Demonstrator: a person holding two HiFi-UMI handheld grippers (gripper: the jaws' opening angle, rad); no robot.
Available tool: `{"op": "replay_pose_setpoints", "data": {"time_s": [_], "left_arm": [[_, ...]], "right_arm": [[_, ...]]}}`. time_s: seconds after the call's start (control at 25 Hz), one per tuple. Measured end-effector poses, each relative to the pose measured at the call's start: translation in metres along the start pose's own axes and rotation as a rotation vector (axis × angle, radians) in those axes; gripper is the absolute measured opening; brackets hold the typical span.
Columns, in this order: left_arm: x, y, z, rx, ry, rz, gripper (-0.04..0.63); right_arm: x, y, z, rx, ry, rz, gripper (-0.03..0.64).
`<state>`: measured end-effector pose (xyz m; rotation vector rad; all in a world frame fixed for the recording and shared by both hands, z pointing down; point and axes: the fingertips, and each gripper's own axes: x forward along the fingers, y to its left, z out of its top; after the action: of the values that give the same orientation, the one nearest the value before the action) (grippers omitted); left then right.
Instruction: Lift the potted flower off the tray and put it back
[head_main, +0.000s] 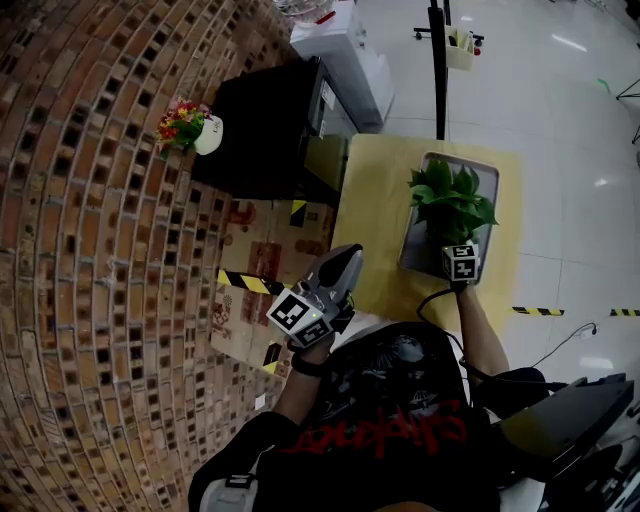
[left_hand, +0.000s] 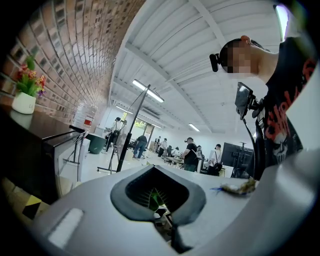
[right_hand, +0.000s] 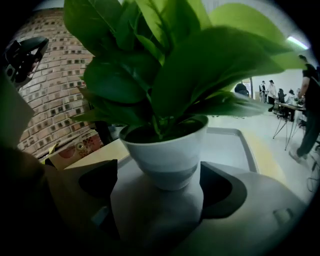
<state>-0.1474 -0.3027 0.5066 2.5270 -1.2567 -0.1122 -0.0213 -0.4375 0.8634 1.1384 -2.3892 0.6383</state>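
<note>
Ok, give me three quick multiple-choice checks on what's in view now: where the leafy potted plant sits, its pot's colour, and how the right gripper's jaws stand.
1. Where is the leafy potted plant?
A) on the black cabinet
B) on the grey tray on the yellow table
C) on the floor

2. What colour is its pot?
A) white
B) black
C) red

3. How do the right gripper jaws stand?
A) shut, nothing between them
B) shut on the tray rim
C) open, with the pot between them

Answers:
1 B: the head view shows the plant within the tray's outline on the table.
2 A: the right gripper view shows a plain white pot.
3 C: that view shows the pads wide apart on either side of the pot, not visibly pressing it.
</note>
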Motion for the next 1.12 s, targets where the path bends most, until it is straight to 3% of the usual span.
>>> {"op": "replay_pose_setpoints", "data": {"time_s": [0.36, 0.48, 0.6, 0.68, 0.8, 0.92, 1.12], "left_arm": [[0.009, -0.004, -0.01, -0.016, 0.012, -0.081, 0.002], [0.012, -0.007, -0.012, -0.022, 0.017, -0.111, 0.002], [0.017, -0.014, -0.011, -0.025, 0.024, -0.141, 0.002], [0.021, -0.017, -0.011, -0.025, 0.03, -0.161, 0.002], [0.026, -0.017, -0.011, -0.032, 0.03, -0.188, 0.002], [0.03, -0.021, -0.006, -0.028, 0.022, -0.219, 0.002], [0.041, -0.025, -0.002, -0.013, 0.016, -0.266, 0.002]], "right_arm": [[-0.036, 0.003, 0.008, 0.017, -0.067, -0.06, 0.498], [-0.053, 0.003, 0.007, 0.029, -0.078, -0.081, 0.461], [-0.072, 0.005, 0.004, 0.036, -0.091, -0.099, 0.374], [-0.085, 0.003, 0.007, 0.036, -0.109, -0.123, 0.255], [-0.105, 0.001, 0.022, 0.013, -0.14, -0.158, 0.153], [-0.128, -0.003, 0.043, 0.002, -0.188, -0.18, 0.004], [-0.165, 0.0, 0.084, -0.003, -0.281, -0.219, 0.003]]}}
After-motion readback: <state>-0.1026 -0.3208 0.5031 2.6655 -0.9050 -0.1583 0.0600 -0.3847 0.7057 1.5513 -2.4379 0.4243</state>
